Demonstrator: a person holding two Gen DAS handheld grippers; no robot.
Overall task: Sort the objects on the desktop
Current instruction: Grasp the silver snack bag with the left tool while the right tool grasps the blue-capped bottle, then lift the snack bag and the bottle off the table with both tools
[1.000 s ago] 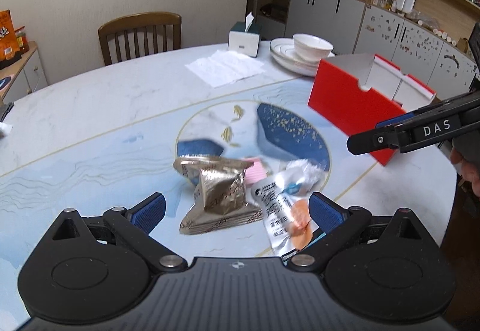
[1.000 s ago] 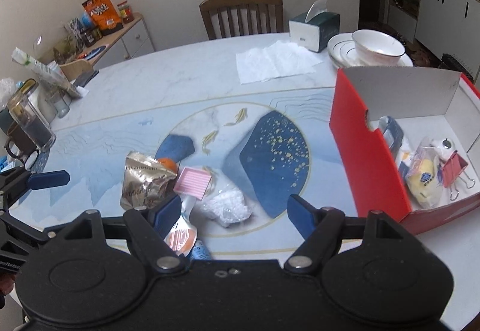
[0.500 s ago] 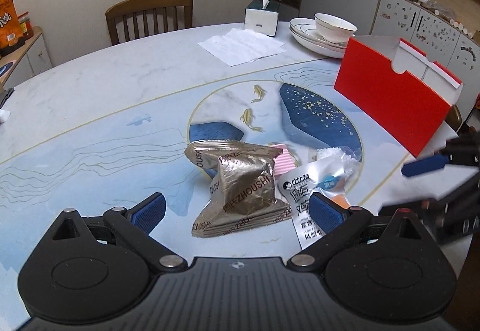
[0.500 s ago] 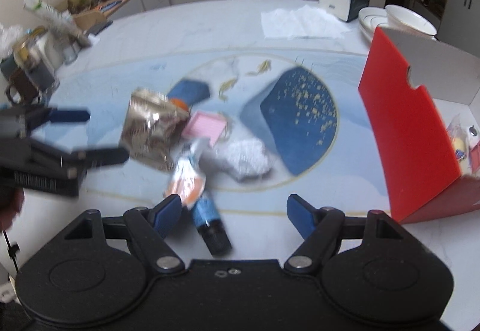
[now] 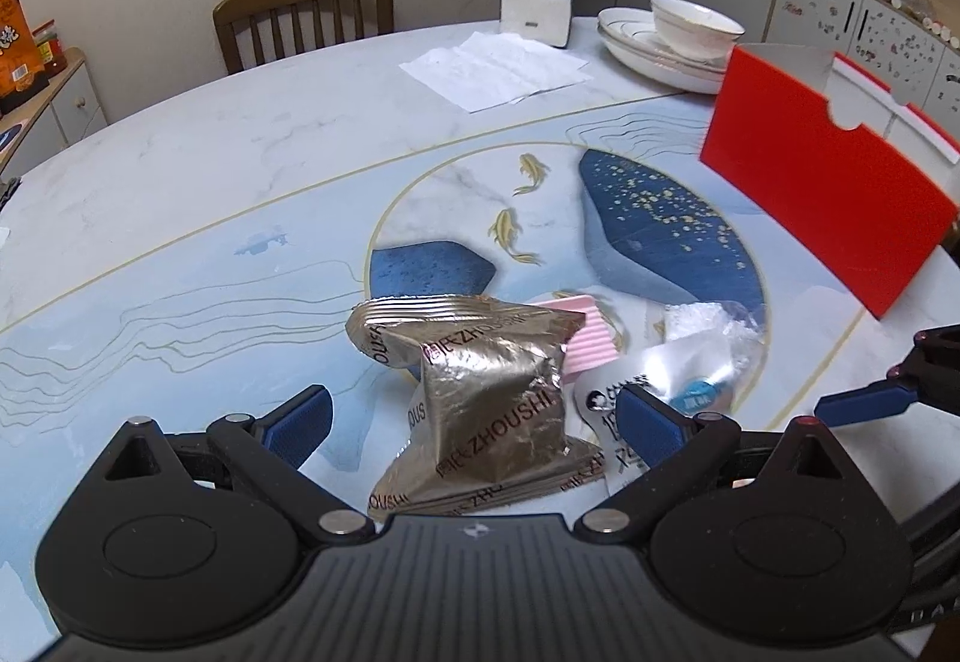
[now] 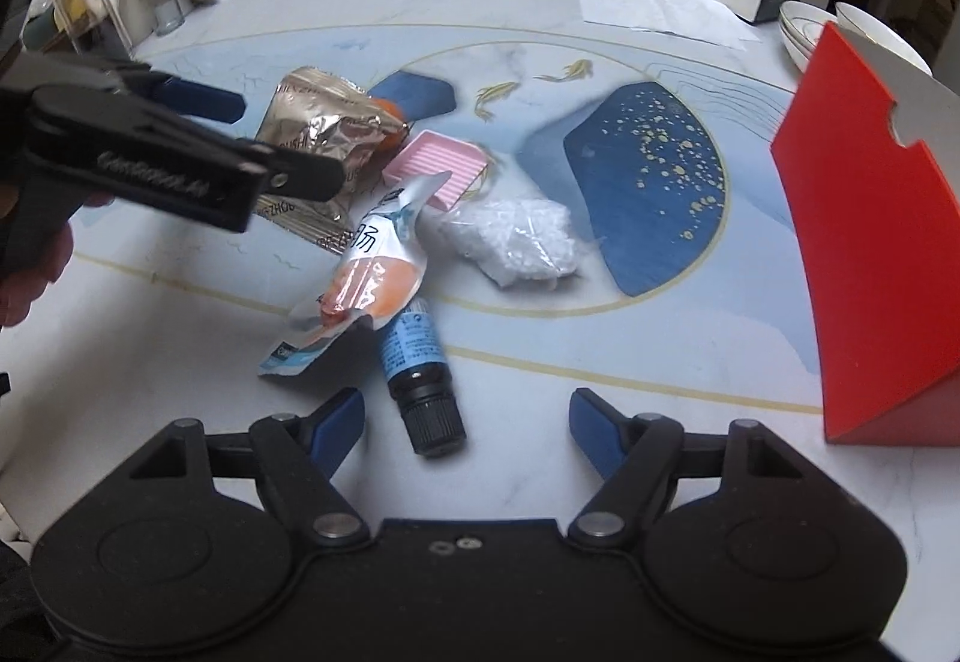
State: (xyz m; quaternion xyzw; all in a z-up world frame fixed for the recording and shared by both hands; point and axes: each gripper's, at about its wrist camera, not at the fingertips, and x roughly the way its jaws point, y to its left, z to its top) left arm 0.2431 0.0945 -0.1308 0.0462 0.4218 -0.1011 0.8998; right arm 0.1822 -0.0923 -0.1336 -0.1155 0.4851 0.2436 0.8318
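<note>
Left hand-held gripper (image 5: 471, 416) gapes wide around a crinkled gold foil packet (image 5: 480, 398)

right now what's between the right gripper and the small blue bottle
Nothing: in the right wrist view the small blue bottle lies just ahead of the open right gripper, cap toward it, with only bare table between.

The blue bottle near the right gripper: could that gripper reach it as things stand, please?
Probably yes. The right gripper is open, the bottle's black cap lies between its fingertips, and only the sausage packet overlaps its far end.
</note>
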